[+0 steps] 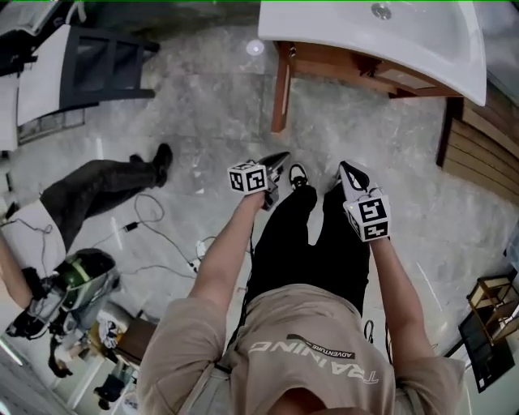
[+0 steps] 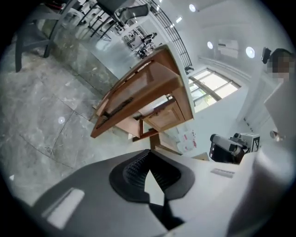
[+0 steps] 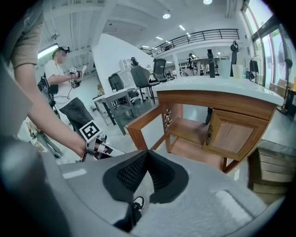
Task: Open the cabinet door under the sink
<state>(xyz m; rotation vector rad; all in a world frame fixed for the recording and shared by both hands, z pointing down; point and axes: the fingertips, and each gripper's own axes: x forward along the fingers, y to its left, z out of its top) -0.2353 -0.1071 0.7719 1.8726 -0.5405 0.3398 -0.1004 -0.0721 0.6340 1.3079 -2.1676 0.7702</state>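
Head view: the left hand-held gripper [image 1: 280,160] and right hand-held gripper [image 1: 345,168] were held out over the floor [image 1: 203,105]. Both stood short of the sink [image 1: 422,40] and the wooden cabinet [image 1: 349,63] beneath it.

Left gripper view: jaws were pressed together with nothing between them. The cabinet door [image 2: 169,115] lay above the tips, apart, and looked tilted.

Right gripper view: jaws met at the tips, empty. The cabinet door sat closed, up and to the right, well clear.

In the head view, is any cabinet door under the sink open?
Yes, one door stands out from the cabinet below the sink.
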